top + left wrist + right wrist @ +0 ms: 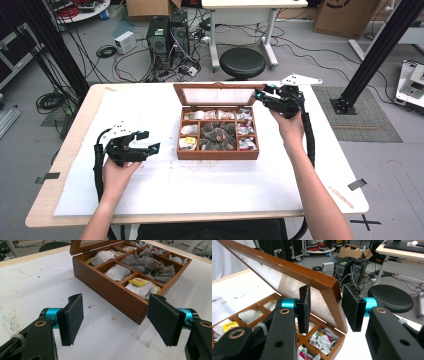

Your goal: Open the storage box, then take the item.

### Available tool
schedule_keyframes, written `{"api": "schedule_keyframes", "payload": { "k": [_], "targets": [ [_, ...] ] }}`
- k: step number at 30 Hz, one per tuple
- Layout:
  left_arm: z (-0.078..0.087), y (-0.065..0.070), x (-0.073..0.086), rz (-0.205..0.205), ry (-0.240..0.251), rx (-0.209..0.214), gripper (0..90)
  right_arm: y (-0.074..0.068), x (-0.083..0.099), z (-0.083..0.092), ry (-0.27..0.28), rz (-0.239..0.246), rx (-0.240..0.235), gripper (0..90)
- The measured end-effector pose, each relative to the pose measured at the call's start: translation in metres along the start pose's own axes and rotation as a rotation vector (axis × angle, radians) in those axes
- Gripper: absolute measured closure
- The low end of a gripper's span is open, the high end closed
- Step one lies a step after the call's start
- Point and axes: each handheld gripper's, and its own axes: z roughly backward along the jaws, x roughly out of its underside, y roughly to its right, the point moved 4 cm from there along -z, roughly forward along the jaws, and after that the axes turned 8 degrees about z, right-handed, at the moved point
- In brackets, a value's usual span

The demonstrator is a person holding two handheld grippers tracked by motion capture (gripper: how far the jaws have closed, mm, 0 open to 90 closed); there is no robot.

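The right gripper [325, 307] is clamping the glass-paned lid [287, 270] of the brown wooden compartment box [218, 154] holding tea bags [145, 263], while the left gripper [116, 320] is hovering spread wide.

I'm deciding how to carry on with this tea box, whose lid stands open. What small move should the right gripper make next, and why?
Probably swing the lid down toward the wooden box. The right gripper straddles the lid's corner, jaws on either side of the frame. The left gripper waits open, apart from the box, so it is likely clear.
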Motion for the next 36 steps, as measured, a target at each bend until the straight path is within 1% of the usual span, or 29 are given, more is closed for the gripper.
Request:
{"api": "schedule_keyframes", "payload": {
  "k": [10,12,13,14,16,17,18,20,21,23,24,26,27,30,31,32,33,34,35,36],
  "targets": [
    [0.001,0.001,-0.001,0.002,0.009,0.011,29.5,0.0,0.0,0.0,0.003,-0.005,0.001,60.1],
    [0.0,0.002,-0.003,0.002,0.014,0.021,29.5,0.0,0.0,0.0,0.002,-0.004,0.0,60.1],
    [0.0,0.003,-0.005,0.001,0.03,0.025,29.5,0.0,0.0,0.0,0.001,-0.003,0.0,60.1],
    [0.0,0.004,-0.006,0.004,0.035,0.028,29.5,0.0,0.0,0.0,0.002,-0.003,0.0,60.1],
    [0.0,0.004,-0.007,0.005,0.035,0.031,29.5,0.0,0.0,0.0,0.002,-0.002,0.0,60.1],
    [-0.001,0.004,-0.01,0.01,0.028,0.042,29.5,0.0,0.0,-0.001,0.003,0.0,0.0,60.1],
    [-0.001,0.005,-0.014,0.013,0.032,0.048,29.5,0.001,0.0,-0.001,0.003,0.0,0.0,60.1],
    [-0.002,0.009,-0.021,0.001,0.035,0.052,29.5,0.0,0.0,-0.001,0.002,-0.001,0.001,60.0],
    [-0.002,0.01,-0.023,-0.005,0.045,0.054,29.5,0.0,0.0,0.0,0.0,0.001,0.002,60.0],
    [-0.004,0.013,-0.026,-0.01,0.045,0.061,29.7,-0.001,0.0,0.0,-0.002,0.001,0.004,59.9],
    [-0.005,0.014,-0.027,-0.013,0.038,0.065,30.1,-0.001,-0.001,0.0,-0.001,0.003,0.006,59.7],
    [-0.01,0.019,-0.033,-0.019,0.024,0.088,30.0,-0.001,-0.001,0.0,-0.001,0.003,0.006,59.7],
    [-0.01,0.019,-0.033,-0.019,0.024,0.088,30.1,-0.001,-0.001,0.0,-0.001,0.003,0.006,59.7],
    [-0.017,0.026,-0.04,-0.026,0.028,0.11,30.1,0.0,-0.001,0.0,-0.002,0.002,0.004,59.7],
    [-0.023,0.028,-0.043,-0.016,0.006,0.131,30.1,0.0,-0.001,0.0,-0.002,0.002,0.004,59.7],
    [-0.023,0.028,-0.043,-0.016,0.006,0.131,30.1,0.0,-0.001,0.0,-0.002,0.002,0.004,59.7],
    [-0.028,0.03,-0.046,-0.003,-0.01,0.152,30.1,0.0,-0.001,0.0,-0.002,0.002,0.004,59.7],
    [-0.028,0.03,-0.046,-0.003,-0.01,0.152,30.1,0.0,-0.001,0.0,-0.002,0.002,0.004,59.7],
    [-0.032,0.031,-0.047,-0.007,-0.019,0.163,30.1,0.0,-0.001,0.0,-0.002,0.003,0.002,59.7],
    [-0.035,0.032,-0.049,-0.012,-0.024,0.164,30.1,0.0,-0.001,0.0,-0.002,0.003,0.002,59.7]
  ]
}}
